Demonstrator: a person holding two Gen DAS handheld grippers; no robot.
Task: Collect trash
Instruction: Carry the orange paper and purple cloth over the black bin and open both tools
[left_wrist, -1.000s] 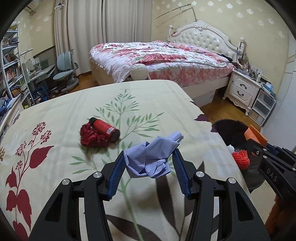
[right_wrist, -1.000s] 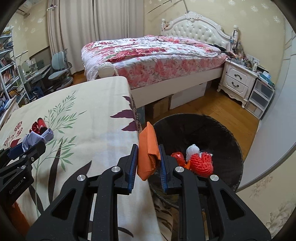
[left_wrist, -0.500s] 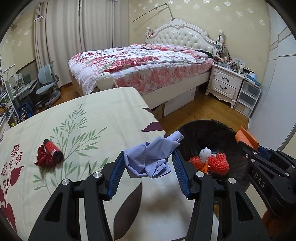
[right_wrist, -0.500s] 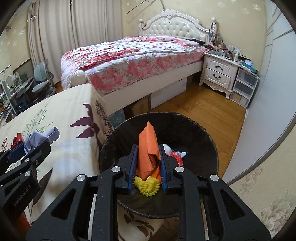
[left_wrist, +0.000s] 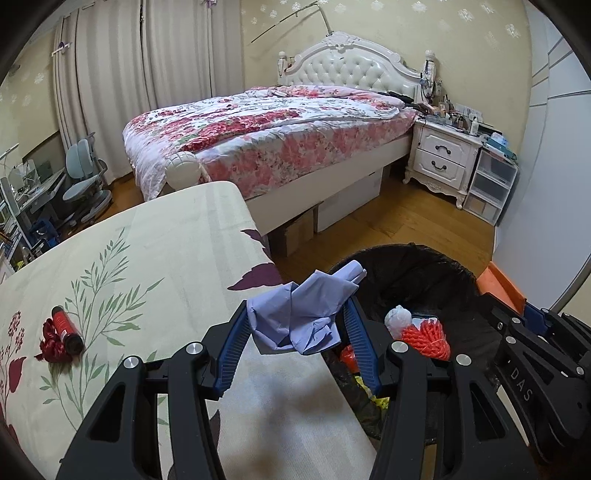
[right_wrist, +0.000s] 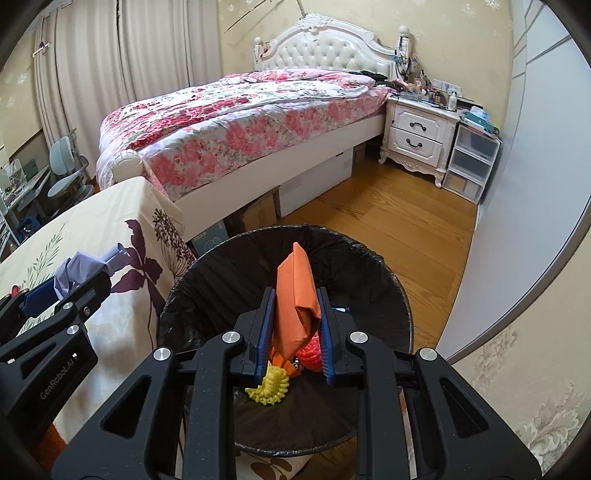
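My left gripper (left_wrist: 297, 314) is shut on a crumpled pale blue glove (left_wrist: 301, 319), held above the right edge of the floral-cloth table (left_wrist: 166, 266), beside the bin. My right gripper (right_wrist: 294, 295) is shut on a folded orange paper (right_wrist: 295, 295) and hangs over the open black-lined trash bin (right_wrist: 221, 273). Inside the bin lie a yellow ridged piece (right_wrist: 271, 386), a red net ball (left_wrist: 428, 338) and a white wad (left_wrist: 397, 319). A red bottle on red crumpled wrapping (left_wrist: 61, 332) lies on the table at the left. The left gripper with the glove (right_wrist: 86, 267) also shows in the right wrist view.
A bed with a flowered quilt (left_wrist: 266, 125) stands behind the table, with boxes under it. A white nightstand (left_wrist: 443, 158) and plastic drawers (left_wrist: 487, 184) stand at the right wall. A desk and chair (left_wrist: 81, 177) are far left. Wooden floor (right_wrist: 399, 221) lies beyond the bin.
Both grippers swung right with their loads. The left one went from mid-table to the table's right edge. The right one moved from the bin's edge to over its middle.
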